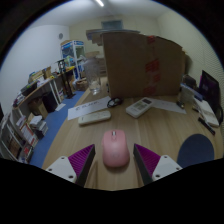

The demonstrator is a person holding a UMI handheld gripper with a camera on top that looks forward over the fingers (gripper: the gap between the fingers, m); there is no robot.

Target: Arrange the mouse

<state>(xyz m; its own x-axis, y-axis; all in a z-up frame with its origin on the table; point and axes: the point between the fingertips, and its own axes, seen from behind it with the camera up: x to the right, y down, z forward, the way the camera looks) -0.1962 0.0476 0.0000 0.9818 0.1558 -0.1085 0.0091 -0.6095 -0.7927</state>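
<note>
A pink mouse lies on the wooden desk between my gripper's two fingers. My gripper is open. Its purple pads stand to either side of the mouse with a small gap at each side. The mouse rests on the desk on its own, its front pointing away from me.
A blue round mouse pad lies to the right. A white keyboard and a white remote-like box lie ahead. A large cardboard box stands at the back. Bookshelves stand to the left.
</note>
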